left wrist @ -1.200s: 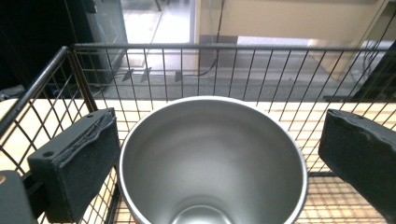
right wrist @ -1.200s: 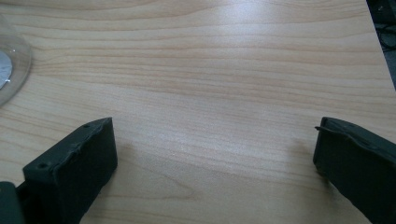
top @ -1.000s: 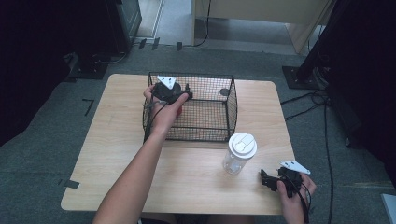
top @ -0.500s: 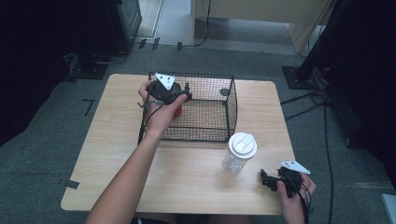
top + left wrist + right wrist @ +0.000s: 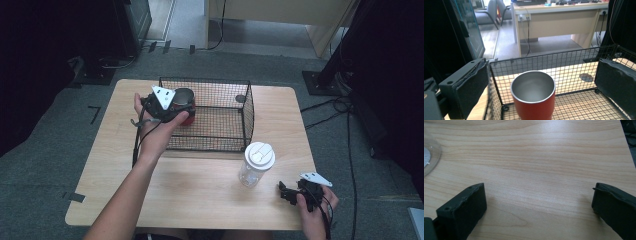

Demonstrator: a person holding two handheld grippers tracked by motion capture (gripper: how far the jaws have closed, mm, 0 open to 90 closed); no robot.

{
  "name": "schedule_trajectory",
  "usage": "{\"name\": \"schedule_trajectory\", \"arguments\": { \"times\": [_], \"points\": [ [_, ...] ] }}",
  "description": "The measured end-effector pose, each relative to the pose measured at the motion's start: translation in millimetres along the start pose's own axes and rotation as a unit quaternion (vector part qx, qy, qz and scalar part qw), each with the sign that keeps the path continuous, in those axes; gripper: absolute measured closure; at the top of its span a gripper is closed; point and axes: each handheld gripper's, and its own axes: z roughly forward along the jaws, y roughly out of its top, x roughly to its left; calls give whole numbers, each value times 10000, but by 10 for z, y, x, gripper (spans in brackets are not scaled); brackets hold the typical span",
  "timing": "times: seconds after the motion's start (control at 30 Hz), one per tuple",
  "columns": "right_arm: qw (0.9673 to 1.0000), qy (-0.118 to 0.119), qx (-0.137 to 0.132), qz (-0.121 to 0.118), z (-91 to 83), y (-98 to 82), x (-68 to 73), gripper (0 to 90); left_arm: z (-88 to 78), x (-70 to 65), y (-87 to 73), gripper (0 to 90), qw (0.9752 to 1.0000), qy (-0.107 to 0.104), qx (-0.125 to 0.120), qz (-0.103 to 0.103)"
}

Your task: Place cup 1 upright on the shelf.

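The left gripper (image 5: 541,82) has its jaws spread wide, one outside the basket (image 5: 574,57) wall at lower left of its view, the other inside at right, with the cup (image 5: 533,96) between them and untouched. The cup stands upright in the basket's near-left corner, at centre-left in the high view (image 5: 184,102). It looks like red-coated steel: stiff, smooth, probably slippery and fairly heavy, so grip mid-wall squarely. The right gripper (image 5: 539,205), also open, hovers over bare table (image 5: 536,157) at lower right, near the bottle (image 5: 256,164).
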Motion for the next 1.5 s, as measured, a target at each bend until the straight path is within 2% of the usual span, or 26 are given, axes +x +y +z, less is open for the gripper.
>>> {"name": "schedule_trajectory", "arguments": {
  "times": [0.3, 0.57, 0.67, 0.9, 1.03, 1.17, 1.37, 1.5],
  "points": [
    [10000, 0, -1, 1, 0, 0, 0, 0, -300, 231, -156, 0, 9999, 77, 7, -81],
    [10000, 0, 0, -3, 0, 0, 0, 0, -542, 401, -382, 0, 9999, 146, 68, -43],
    [10000, 0, -1, -3, 0, 0, 0, 0, -626, 454, -501, 0, 9998, 132, 127, -8],
    [10000, 58, 0, -71, 0, 0, 7, 0, -819, 563, -802, 0, 9994, 275, 187, 50],
    [9999, 60, -2, -82, 0, -1, 6, 0, -913, 614, -997, 0, 9992, 280, 273, 69],
    [9999, 61, -2, -85, 0, -1, 6, 0, -985, 689, -1187, 0, 9986, 327, 409, -43],
    [9999, 60, -3, -85, 1, -1, 6, 0, -1091, 796, -1458, 0, 9978, 383, 486, -229],
    [9999, 59, -1, -83, 1, -1, 6, 0, -1132, 858, -1590, 0, 9968, 360, 669, -257]
  ]
}}
